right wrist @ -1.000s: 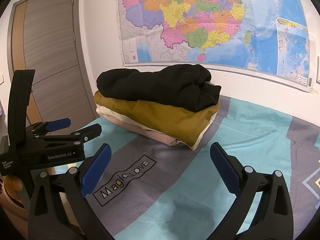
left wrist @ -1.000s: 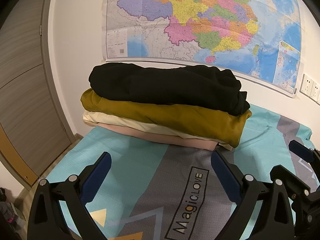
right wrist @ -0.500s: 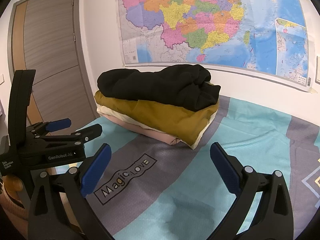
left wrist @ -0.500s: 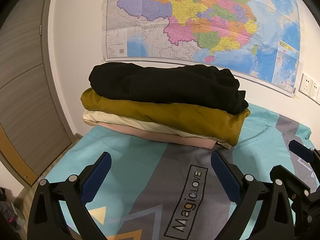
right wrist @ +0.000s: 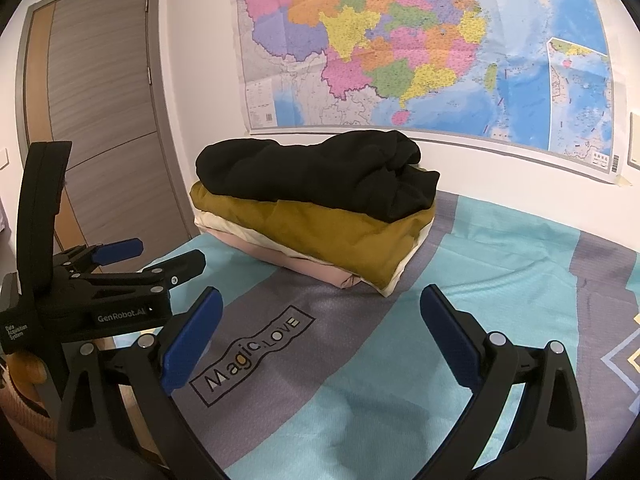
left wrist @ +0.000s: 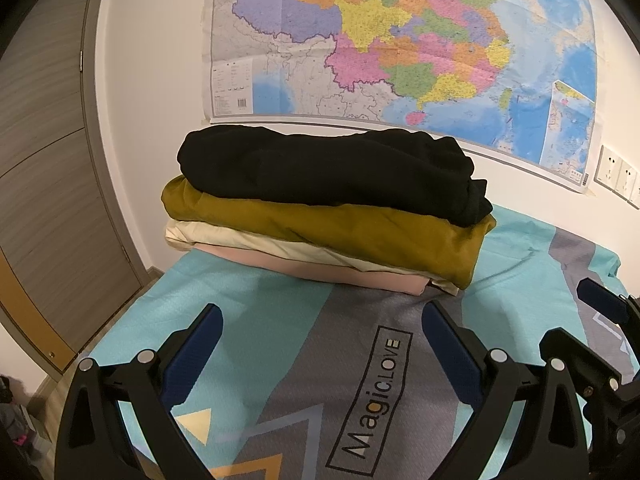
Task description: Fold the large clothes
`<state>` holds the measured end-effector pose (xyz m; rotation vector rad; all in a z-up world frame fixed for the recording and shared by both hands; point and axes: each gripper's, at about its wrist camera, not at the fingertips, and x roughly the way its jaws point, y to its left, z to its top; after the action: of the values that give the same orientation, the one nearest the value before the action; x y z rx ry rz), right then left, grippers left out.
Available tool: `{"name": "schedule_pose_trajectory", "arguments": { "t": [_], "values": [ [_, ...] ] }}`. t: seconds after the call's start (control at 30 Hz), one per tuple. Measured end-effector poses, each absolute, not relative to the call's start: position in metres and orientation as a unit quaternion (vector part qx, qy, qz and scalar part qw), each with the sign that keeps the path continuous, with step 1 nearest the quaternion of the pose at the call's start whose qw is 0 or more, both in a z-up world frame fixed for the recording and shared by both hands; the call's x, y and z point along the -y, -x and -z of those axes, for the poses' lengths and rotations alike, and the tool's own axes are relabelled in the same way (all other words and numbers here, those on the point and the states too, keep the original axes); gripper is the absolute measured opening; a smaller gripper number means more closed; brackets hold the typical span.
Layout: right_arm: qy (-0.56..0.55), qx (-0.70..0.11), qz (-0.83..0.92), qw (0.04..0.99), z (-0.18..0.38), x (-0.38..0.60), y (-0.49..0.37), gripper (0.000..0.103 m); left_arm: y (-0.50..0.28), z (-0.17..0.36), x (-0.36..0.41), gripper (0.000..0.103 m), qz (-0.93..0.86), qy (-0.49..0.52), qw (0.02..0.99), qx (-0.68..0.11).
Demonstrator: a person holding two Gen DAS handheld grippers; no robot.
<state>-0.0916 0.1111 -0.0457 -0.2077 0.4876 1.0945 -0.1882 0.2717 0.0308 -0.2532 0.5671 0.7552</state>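
Note:
A stack of folded clothes sits at the far end of the bed against the wall: a black garment (left wrist: 332,172) (right wrist: 316,172) on top, a mustard one (left wrist: 340,228) (right wrist: 320,232) under it, then a cream one (left wrist: 224,236) and a pink one (left wrist: 348,272) at the bottom. My left gripper (left wrist: 320,320) is open above the bedspread (left wrist: 248,304), short of the stack, holding nothing. My right gripper (right wrist: 320,312) is open too and empty, also short of the stack. The left gripper shows at the left of the right wrist view (right wrist: 120,256).
The bedspread (right wrist: 400,360) is teal and grey with a "Magic LOVE" print (left wrist: 372,396). A large map (left wrist: 400,40) hangs on the white wall behind the stack. A wooden door (right wrist: 104,120) stands to the left. Wall sockets (left wrist: 618,174) are at the right.
Both views have drawn back slightly from the stack; the clothes lie unchanged. Both grippers stay open.

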Motion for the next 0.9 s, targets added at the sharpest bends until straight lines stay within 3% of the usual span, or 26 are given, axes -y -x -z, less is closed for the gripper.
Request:
{"name": "schedule_pose_trajectory", "arguments": {
  "t": [0.9],
  "values": [
    [0.093,-0.234,-0.509,0.823,0.048,-0.100,0.092,0.098,0.183,-0.027,-0.260,0.096,-0.357,0.116,0.884,-0.279]
  ]
}}
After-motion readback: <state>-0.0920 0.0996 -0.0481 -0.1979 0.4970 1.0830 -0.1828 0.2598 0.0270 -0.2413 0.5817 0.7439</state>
